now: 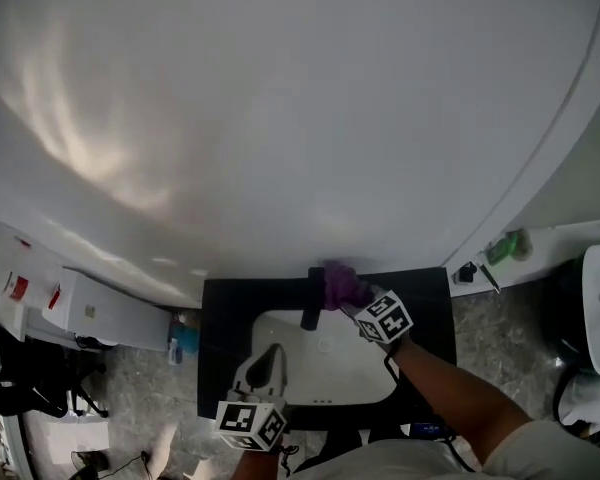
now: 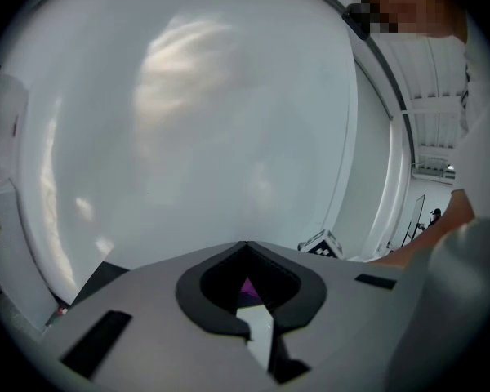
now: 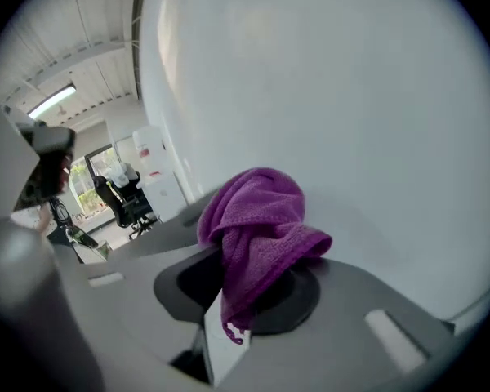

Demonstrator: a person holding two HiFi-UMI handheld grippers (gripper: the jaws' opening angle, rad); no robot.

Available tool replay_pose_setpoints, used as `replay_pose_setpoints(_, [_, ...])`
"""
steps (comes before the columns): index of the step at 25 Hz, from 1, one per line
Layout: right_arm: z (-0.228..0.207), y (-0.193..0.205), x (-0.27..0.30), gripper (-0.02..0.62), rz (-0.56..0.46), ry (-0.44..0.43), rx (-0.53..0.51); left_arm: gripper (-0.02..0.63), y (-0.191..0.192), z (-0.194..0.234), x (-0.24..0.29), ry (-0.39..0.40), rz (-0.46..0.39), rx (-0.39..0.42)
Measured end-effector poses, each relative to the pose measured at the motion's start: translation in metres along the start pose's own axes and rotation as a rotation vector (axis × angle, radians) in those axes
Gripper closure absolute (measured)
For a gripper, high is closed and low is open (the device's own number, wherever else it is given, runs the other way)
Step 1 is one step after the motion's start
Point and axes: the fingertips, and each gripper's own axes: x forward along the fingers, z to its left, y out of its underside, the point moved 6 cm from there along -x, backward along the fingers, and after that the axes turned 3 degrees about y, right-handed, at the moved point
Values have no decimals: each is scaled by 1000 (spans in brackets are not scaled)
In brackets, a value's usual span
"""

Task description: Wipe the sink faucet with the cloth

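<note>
Glossy white wall (image 1: 280, 118) is backing a matte black counter (image 1: 225, 308) with a rounded white sink (image 1: 355, 373). Right gripper (image 3: 241, 296) is clamping the nubby purple cloth (image 3: 257, 219), which is sitting against the black faucet (image 1: 310, 308). Left gripper (image 2: 247, 256) is hovering over the basin, jaws closed and empty.

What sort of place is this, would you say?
Probably a washbasin corner in an office or lab: a white sink with a black faucet set in a dark counter, and an office chair off to one side.
</note>
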Motion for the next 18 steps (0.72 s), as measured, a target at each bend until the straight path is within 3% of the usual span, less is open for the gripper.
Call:
replay_pose_setpoints(9, [94,-94,-201,525,-350,-50,-15,599,-47,-75,-4,151,-52,93])
replay_pose_setpoints(13, [116,-105,-241,526,-423,-45,-16,600,-63,-96,-9,156,-69,138])
replay_pose_setpoints(18, [127,-112,-248,528,-441,-49,-23,600,-69,-99,-10,133,-74,123])
